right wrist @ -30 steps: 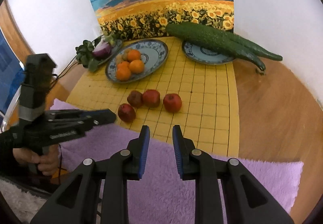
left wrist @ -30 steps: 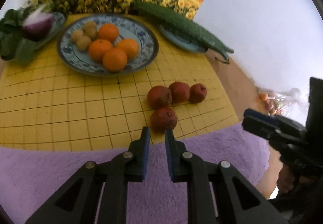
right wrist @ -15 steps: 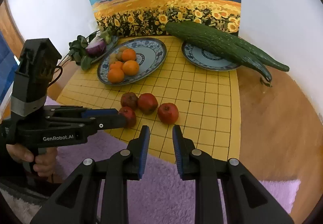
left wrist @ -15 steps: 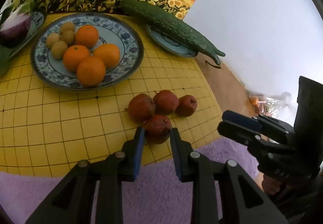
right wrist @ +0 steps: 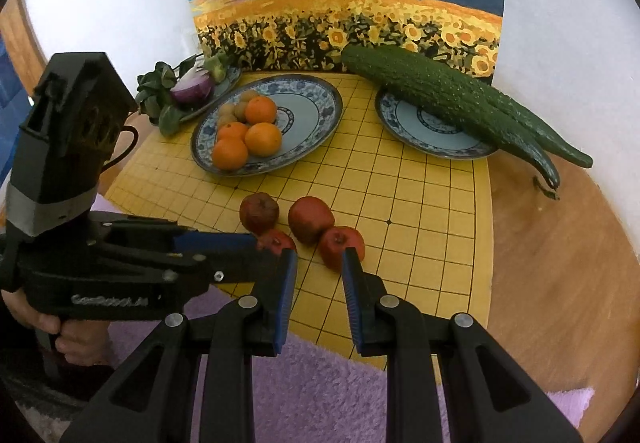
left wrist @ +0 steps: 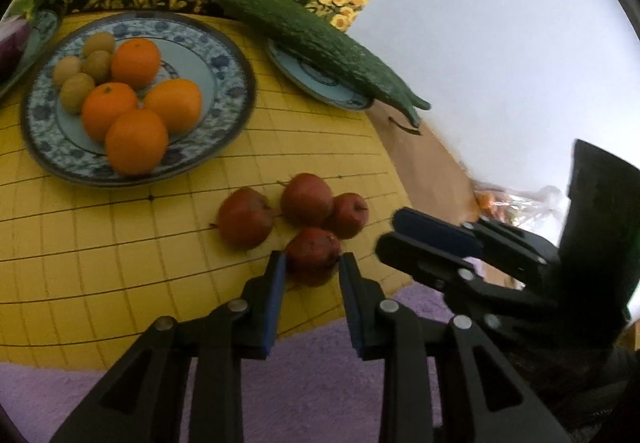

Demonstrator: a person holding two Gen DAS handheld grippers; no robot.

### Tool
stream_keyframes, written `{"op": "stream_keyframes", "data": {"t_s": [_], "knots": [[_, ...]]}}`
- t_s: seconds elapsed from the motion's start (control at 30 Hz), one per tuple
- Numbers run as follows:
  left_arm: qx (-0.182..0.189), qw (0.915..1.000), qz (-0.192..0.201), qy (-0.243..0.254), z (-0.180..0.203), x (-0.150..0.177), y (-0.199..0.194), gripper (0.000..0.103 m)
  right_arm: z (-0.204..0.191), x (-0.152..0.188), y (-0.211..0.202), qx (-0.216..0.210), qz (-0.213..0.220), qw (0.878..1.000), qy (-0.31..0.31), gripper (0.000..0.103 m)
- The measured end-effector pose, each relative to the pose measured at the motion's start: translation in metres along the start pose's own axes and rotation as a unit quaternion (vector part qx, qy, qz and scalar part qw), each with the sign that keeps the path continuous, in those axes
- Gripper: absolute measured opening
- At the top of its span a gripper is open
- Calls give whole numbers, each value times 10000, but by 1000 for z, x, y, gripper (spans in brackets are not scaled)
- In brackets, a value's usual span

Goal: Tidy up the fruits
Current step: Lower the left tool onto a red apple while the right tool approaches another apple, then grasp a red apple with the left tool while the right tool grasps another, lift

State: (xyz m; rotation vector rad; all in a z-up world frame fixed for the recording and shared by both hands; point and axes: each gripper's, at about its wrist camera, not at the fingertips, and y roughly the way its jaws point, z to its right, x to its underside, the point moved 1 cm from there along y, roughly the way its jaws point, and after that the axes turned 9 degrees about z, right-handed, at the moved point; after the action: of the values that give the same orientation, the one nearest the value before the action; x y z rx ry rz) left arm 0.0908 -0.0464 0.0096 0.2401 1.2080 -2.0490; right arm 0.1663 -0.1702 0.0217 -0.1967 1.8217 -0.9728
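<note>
Nearest, on the purple rug (right wrist: 320, 395): left gripper (left wrist: 313, 263) open around the nearest red fruit (left wrist: 314, 250), pads flanking it, possibly touching but too blurred to say gripped. Right gripper (right wrist: 319, 267) open and empty, just short of another red fruit (right wrist: 342, 246). Beyond, four red fruits clustered loose on the yellow grid mat (right wrist: 400, 203), none yet moved. Further back, oranges (right wrist: 262, 139) and small brown fruits already on the blue plate (right wrist: 320, 111). Farthest, cucumbers (right wrist: 440, 95) on a second plate. Roughly half sorted, judging by this.
</note>
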Motion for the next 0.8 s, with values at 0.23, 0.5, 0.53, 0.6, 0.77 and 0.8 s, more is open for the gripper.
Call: {"op": "stream_keyframes", "data": {"t_s": [0.23, 0.5, 0.53, 0.6, 0.77, 0.8], "knots": [[74, 9998, -1, 198, 5, 3, -9, 24, 13, 0, 12, -4, -104, 9997, 230, 37], [-45, 9997, -91, 211, 0, 9, -18, 24, 14, 1, 33, -173, -229, 9991, 313, 37], [-107, 9997, -77, 228, -2, 9, -21, 24, 14, 1, 34, -215, -215, 9990, 336, 37], [-208, 9995, -57, 247, -4, 11, -28, 24, 15, 2, 37, -262, -196, 9987, 393, 36], [-355, 9990, -110, 257, -9, 18, -36, 24, 17, 8, 33, -368, -123, 9979, 523, 32], [-357, 9989, -106, 272, -8, 18, -36, 24, 17, 9, 32, -392, -126, 9977, 542, 32]]}}
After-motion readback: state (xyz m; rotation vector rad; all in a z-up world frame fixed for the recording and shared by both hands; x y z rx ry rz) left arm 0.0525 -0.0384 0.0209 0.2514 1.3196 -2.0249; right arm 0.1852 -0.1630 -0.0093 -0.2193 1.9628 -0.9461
